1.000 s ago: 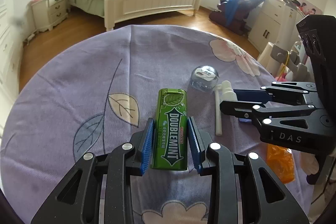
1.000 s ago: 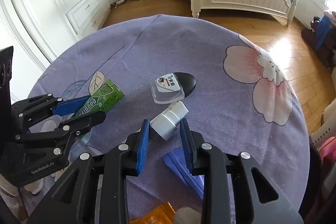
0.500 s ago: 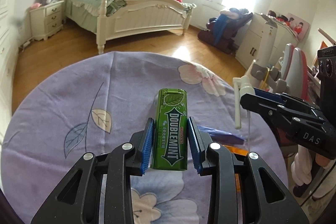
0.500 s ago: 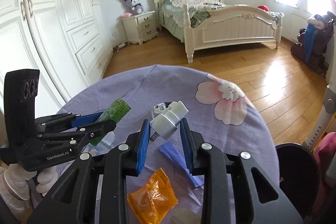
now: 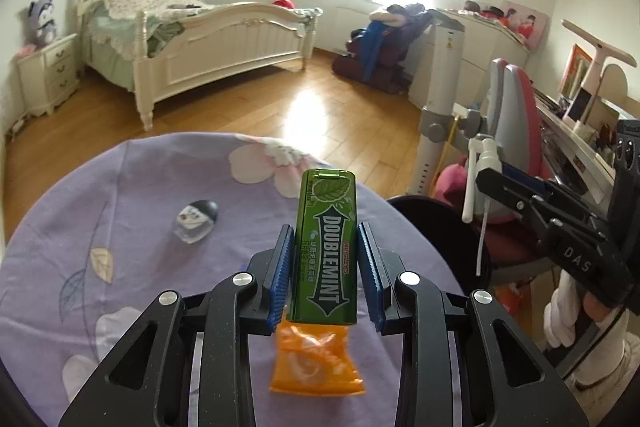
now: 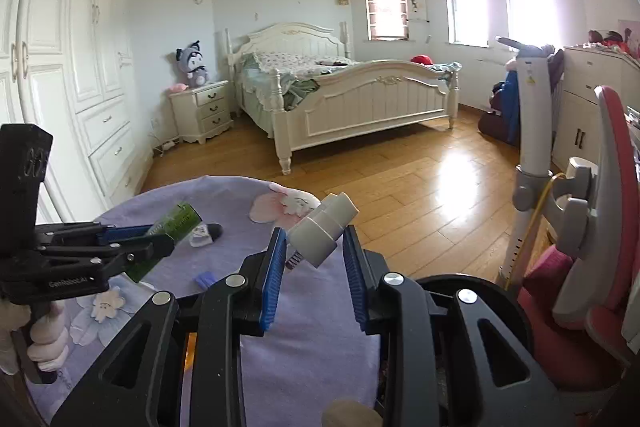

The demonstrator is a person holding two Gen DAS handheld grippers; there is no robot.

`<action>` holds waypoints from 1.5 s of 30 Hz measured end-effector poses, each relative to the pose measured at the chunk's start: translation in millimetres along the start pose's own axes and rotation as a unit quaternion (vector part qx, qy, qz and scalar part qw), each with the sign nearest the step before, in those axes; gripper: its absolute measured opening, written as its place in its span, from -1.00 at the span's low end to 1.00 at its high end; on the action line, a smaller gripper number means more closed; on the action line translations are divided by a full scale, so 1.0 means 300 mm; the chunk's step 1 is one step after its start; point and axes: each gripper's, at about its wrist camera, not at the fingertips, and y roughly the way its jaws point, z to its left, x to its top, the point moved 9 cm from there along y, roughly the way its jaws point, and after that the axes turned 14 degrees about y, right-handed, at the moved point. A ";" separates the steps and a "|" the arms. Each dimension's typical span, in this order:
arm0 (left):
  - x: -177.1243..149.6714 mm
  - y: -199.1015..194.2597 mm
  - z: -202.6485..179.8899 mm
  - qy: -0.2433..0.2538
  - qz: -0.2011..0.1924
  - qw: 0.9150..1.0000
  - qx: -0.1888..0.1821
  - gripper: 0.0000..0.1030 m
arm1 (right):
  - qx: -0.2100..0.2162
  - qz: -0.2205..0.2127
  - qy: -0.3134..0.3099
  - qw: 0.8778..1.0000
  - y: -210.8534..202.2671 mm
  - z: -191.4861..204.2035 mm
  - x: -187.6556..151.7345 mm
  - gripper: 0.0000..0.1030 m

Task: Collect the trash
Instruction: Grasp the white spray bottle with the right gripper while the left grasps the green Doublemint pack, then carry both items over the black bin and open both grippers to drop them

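Left gripper (image 5: 325,259) clamps one green gum box (image 5: 327,247) — right gripper (image 6: 314,259) pinches one white spray nozzle (image 6: 322,231). On the table (image 5: 140,187): one orange wrapper (image 5: 314,363), one small bottle (image 5: 196,221), one blue scrap (image 6: 206,279).

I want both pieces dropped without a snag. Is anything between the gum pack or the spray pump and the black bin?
Nothing visible. The gum pack and spray pump are held above the table, the black bin just beyond its edge.
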 end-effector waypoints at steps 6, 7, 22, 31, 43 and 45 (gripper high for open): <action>0.044 0.104 -0.179 0.003 0.000 0.998 -0.062 -0.37 | -0.045 0.002 0.029 0.999 -0.030 -0.206 -0.051 -0.43; 0.051 0.122 -0.212 0.008 0.001 0.998 -0.069 -0.37 | -0.054 0.002 0.033 0.998 -0.032 -0.237 -0.060 -0.43; 0.106 0.381 -0.482 0.025 0.038 0.989 -0.142 -0.37 | -0.124 0.023 0.042 0.991 -0.016 -0.493 -0.189 -0.43; 0.122 0.458 -0.533 0.023 0.050 0.987 -0.152 -0.37 | -0.138 0.042 0.048 0.988 0.000 -0.559 -0.233 -0.43; 0.116 0.508 -0.521 0.004 0.064 0.985 -0.158 -0.37 | -0.145 0.054 0.064 0.986 0.017 -0.600 -0.250 -0.43; 0.117 0.521 -0.525 -0.001 0.067 0.985 -0.161 -0.37 | -0.144 0.057 0.067 0.986 0.023 -0.606 -0.259 -0.43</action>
